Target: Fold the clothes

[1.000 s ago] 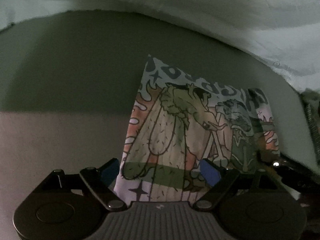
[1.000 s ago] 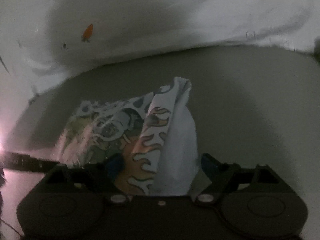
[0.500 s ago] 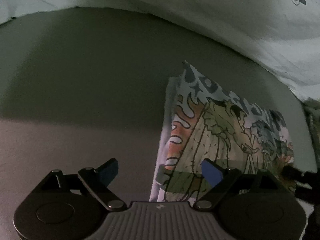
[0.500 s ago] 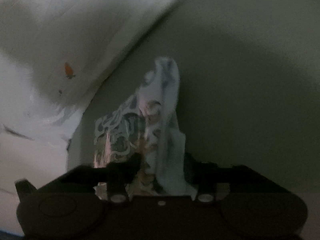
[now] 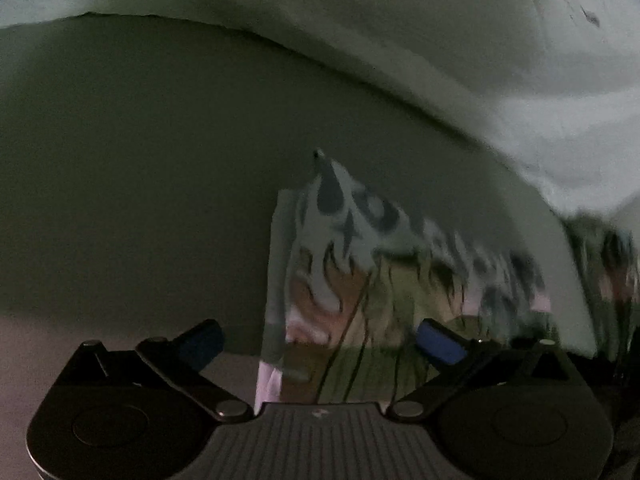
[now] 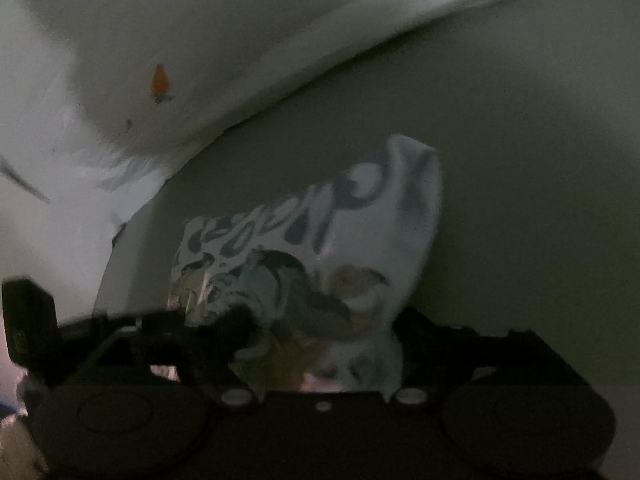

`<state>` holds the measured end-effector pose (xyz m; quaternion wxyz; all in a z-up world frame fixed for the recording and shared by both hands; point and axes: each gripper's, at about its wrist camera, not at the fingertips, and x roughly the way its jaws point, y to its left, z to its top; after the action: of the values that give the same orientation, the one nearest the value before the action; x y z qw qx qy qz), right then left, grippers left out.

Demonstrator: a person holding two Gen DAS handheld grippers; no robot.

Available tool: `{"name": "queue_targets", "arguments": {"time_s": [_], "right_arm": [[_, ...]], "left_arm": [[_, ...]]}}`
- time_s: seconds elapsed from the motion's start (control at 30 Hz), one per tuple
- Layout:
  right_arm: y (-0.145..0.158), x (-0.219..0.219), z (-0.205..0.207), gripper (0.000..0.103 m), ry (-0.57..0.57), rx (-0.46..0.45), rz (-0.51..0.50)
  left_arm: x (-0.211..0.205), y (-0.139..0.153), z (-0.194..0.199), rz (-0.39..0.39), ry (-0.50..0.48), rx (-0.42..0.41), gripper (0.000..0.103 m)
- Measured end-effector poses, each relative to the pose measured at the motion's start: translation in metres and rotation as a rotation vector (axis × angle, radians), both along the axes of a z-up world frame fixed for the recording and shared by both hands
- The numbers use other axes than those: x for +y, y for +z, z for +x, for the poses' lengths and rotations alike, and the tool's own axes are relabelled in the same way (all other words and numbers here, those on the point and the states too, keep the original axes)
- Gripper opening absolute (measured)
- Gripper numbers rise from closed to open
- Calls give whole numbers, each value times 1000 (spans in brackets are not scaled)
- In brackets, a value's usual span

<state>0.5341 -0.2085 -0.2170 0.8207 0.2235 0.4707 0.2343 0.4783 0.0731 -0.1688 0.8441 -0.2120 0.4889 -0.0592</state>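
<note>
Both claws wide now! Left gripper (image 5: 318, 340) has its blue pads (image 5: 440, 340) spread well apart, jaws just been opening, and the printed garment (image 5: 360, 280) lies between them with no pad pressing on it. Right gripper (image 6: 320, 332) is murkier in this dim light: its jaws have just been opening too, the cloth bunches up between the dark fingers, and I judge the pads are off it, though the shadows make that hard to confirm.

Where's the garment? In the left wrist view it runs from six o'clock up toward one o'clock across the grey surface (image 5: 140, 200), a pale flap peeking out along its left edge. In the right wrist view (image 6: 320, 248) it humps up at centre, its white corner peaking at one o'clock. White bedding (image 6: 200, 40) rings the far side from nine round to two o'clock.

The danger, as I read it: that raised hump on the right side could slump and spoil the fold once released, and a withdrawing finger could snag loose cloth and drag the layers askew.
</note>
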Motion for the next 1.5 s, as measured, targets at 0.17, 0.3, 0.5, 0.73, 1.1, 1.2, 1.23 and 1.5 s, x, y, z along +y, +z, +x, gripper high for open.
{"name": "queue_targets", "arguments": {"time_s": [0.17,0.3,0.5,0.73,1.1,1.2,1.23,1.5], "right_arm": [[6,27,7,85,58,-58,-98],[11,32,7,62,83,-56,-90],[44,51,-26,30,143,-219,-250],[101,61,-71,26,155,-393,-312],[195,10,-118,26,-31,-573,-362],[218,-18,-129,26,-125,-633,-376],[225,-32,-133,26,-158,-653,-376],[264,-175,-134,26,-447,-827,-312]], "left_arm": [[-26,-4,6,-75,-81,-22,102],[-39,-5,3,-83,-102,-31,93],[-18,-11,-5,-231,108,32,49],[-27,15,-26,-320,109,-43,43],[-80,109,-16,-421,-33,-239,43],[-117,141,2,-449,-118,-275,43],[-134,154,10,-445,-149,-293,43],[-314,253,72,-381,-370,-440,43]]}}
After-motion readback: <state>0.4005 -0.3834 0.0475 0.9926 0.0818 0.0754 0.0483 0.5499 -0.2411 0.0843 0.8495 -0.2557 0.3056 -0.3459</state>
